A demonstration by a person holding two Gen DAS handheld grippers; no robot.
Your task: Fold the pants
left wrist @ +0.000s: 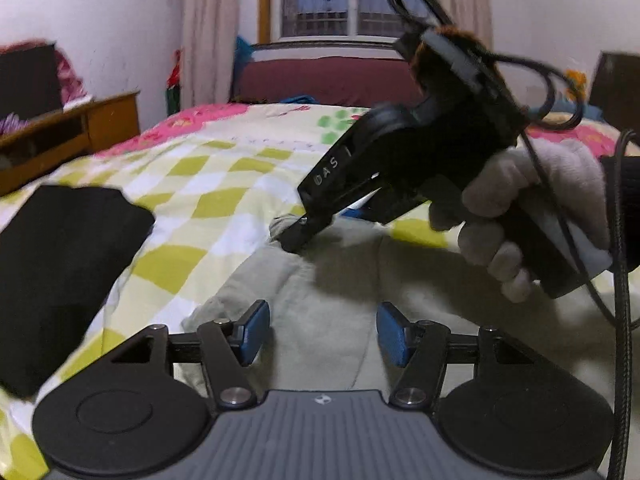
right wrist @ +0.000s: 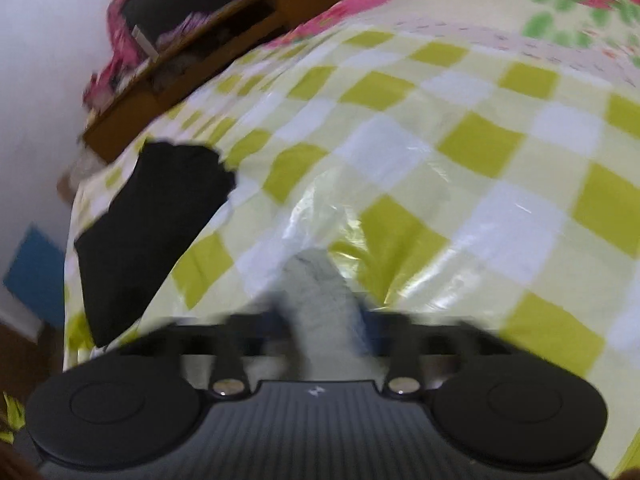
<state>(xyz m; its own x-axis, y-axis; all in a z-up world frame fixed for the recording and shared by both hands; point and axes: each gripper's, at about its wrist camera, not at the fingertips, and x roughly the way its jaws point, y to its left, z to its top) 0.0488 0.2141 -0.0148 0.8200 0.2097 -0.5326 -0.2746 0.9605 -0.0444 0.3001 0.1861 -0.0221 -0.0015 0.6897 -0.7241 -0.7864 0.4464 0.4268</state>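
Pale grey-beige pants (left wrist: 320, 280) lie bunched on the checked bed cover (left wrist: 208, 184), directly under my left gripper (left wrist: 322, 332). Its blue pads (left wrist: 254, 332) stand wide apart, with only cloth below them. A gloved hand (left wrist: 540, 200) holds my right gripper (left wrist: 296, 236), which points down with its tips pinched together on the far edge of the pants. The right wrist view is blurred. There, a fold of the grey pants (right wrist: 316, 280) rises between the fingers of the right gripper (right wrist: 320, 320), above the cover (right wrist: 480, 140).
A folded black garment (left wrist: 60, 260) lies at the bed's left edge (right wrist: 152, 220). A wooden cabinet (left wrist: 100, 120) stands beside the bed at left. A dark red headboard (left wrist: 320, 80) and a window are at the far end. Black cables (left wrist: 620, 280) hang at right.
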